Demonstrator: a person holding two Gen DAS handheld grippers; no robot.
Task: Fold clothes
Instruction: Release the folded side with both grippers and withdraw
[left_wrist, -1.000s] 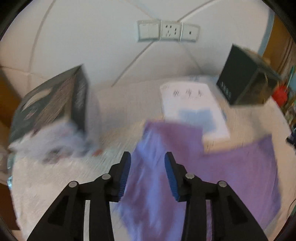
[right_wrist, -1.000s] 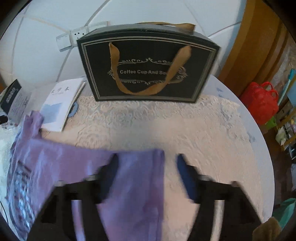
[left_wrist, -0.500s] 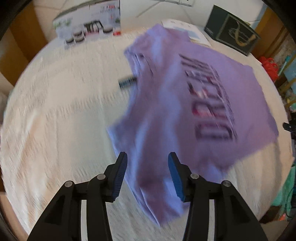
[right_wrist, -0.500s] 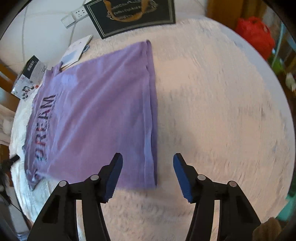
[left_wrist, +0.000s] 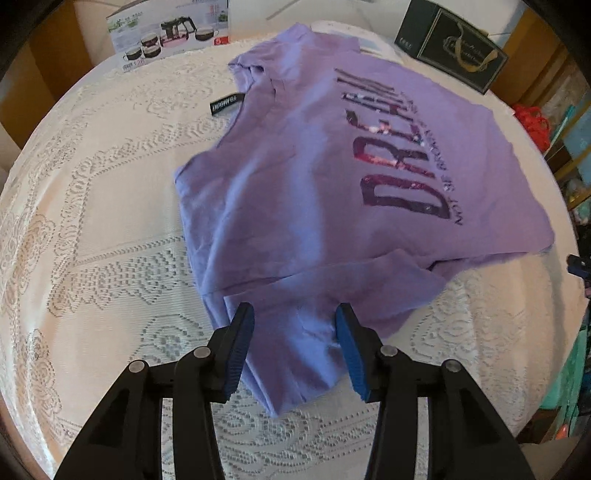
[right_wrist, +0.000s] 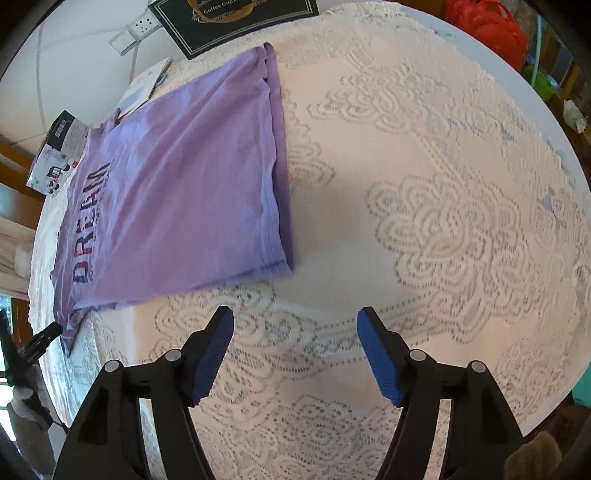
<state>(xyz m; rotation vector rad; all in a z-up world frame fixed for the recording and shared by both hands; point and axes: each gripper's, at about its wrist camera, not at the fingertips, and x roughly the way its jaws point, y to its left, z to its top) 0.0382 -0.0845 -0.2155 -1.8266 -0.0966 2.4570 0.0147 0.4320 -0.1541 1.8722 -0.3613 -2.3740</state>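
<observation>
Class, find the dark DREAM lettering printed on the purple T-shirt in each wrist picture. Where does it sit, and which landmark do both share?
Left wrist view: the dark DREAM lettering runs down the upper right of centre.
Right wrist view: the lettering runs along the left edge.
Shared landmark: the black gift box with a tan ribbon handle, top right in the left view, top centre in the right view.

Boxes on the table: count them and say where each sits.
2. The white tea-set box stands at the far left edge; the black gift box stands at the far right, behind the purple T-shirt. Others may lie outside view.

Round table under white lace cloth (right_wrist: 424, 206); white tiled wall (right_wrist: 74, 55), wall sockets (right_wrist: 135, 31)
</observation>
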